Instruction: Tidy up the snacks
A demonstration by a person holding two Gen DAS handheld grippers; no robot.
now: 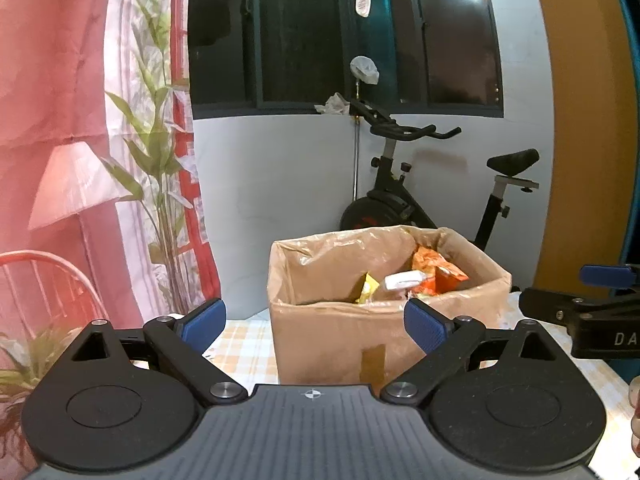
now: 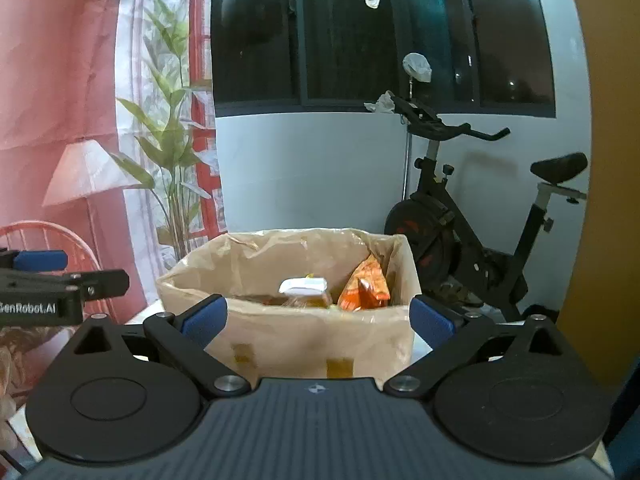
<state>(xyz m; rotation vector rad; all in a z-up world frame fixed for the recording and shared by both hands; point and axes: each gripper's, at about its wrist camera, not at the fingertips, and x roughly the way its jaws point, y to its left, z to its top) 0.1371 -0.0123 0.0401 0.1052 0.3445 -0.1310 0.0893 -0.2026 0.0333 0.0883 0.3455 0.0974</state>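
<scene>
- Left wrist view: cardboard box [image 1: 320,340] sits on the checked desk [image 1: 244,344], snack packets [image 1: 436,272] poking up inside.
- Left tool [image 1: 316,324] spread wide, empty, short of the box.
- Right tool [image 2: 318,316] equally wide, holding nothing.
- Exercise bike [image 1: 420,184] behind.

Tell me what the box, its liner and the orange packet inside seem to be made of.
Box: likely cardboard, matte brown, with tape strips on its front. Liner: thin clear plastic film, glossy and wrinkled, folded over the rim. Orange packet: probably printed plastic or foil film, shiny and creased.
</scene>
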